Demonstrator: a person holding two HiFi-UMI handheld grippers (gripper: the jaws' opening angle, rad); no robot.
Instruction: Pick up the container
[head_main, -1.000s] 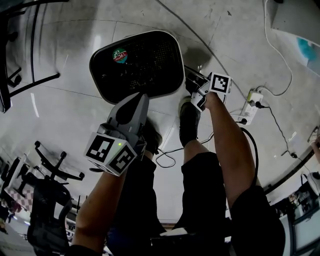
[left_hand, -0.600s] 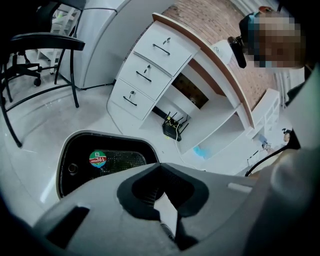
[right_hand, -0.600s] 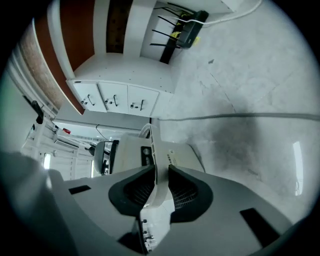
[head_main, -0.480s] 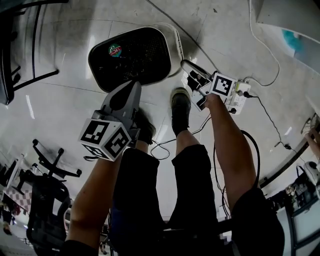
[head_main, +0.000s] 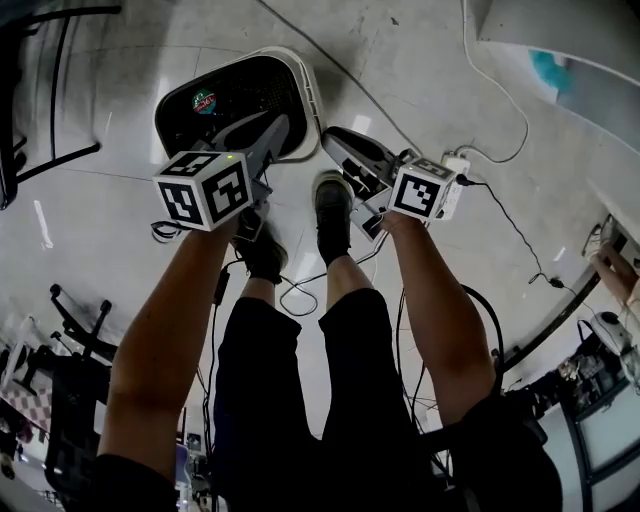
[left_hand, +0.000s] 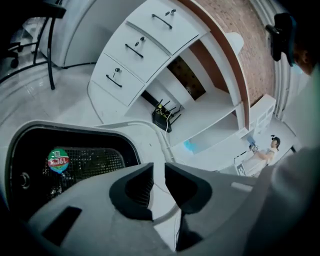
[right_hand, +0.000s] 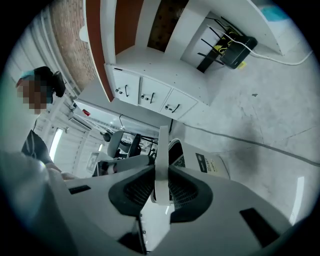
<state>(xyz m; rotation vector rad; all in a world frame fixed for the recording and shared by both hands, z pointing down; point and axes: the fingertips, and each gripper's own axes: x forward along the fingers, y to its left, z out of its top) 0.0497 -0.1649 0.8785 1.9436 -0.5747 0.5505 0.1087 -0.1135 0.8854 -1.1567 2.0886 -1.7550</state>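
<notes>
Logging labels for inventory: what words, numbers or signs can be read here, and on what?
"161", blurred, uncertain: round green-and-red sticker on the container's black mesh.
Too small to read: black label and pale label on the container's side.

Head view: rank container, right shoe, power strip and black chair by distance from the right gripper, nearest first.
1. container: top centre, its rim clamped in the right gripper, whose jaws have just been closing on it.
2-3. right shoe, just below, and power strip, to the right: too close to call.
4. black chair: far lower left.
</notes>
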